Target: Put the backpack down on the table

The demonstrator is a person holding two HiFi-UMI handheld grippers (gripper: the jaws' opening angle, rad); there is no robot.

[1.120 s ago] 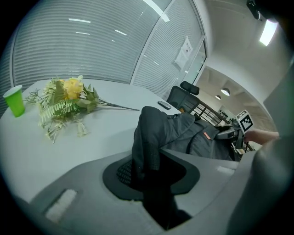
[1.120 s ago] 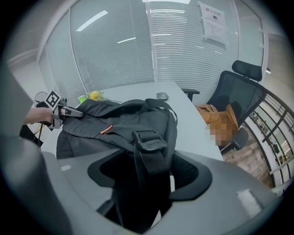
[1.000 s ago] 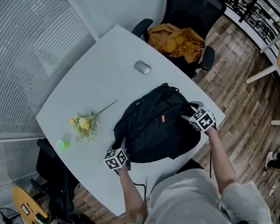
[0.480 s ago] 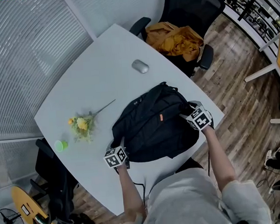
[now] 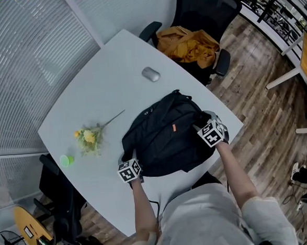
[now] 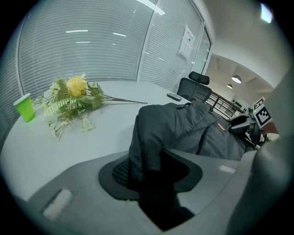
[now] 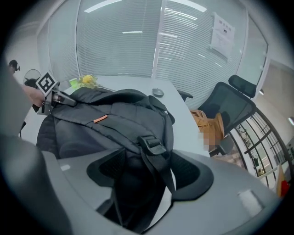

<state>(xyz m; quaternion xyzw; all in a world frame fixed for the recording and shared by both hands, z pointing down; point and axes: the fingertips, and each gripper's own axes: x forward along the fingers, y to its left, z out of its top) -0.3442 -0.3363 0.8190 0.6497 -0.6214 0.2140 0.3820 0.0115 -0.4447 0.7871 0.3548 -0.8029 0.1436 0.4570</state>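
Black backpack (image 5: 162, 139), orange tag (image 5: 173, 127) unreadable, fills the spread right gripper (image 5: 201, 124) and the left gripper (image 5: 132, 157), just opening.

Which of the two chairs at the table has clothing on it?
The far chair, beyond the mouse: a mustard-yellow garment lies heaped on its seat. The left chair, near the green cup, looks bare.

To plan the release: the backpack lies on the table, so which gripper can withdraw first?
Left, probably. The jaws of the left gripper have just been opening around a backpack fold. A buckled strap crosses the jaws of the right gripper and may snag.
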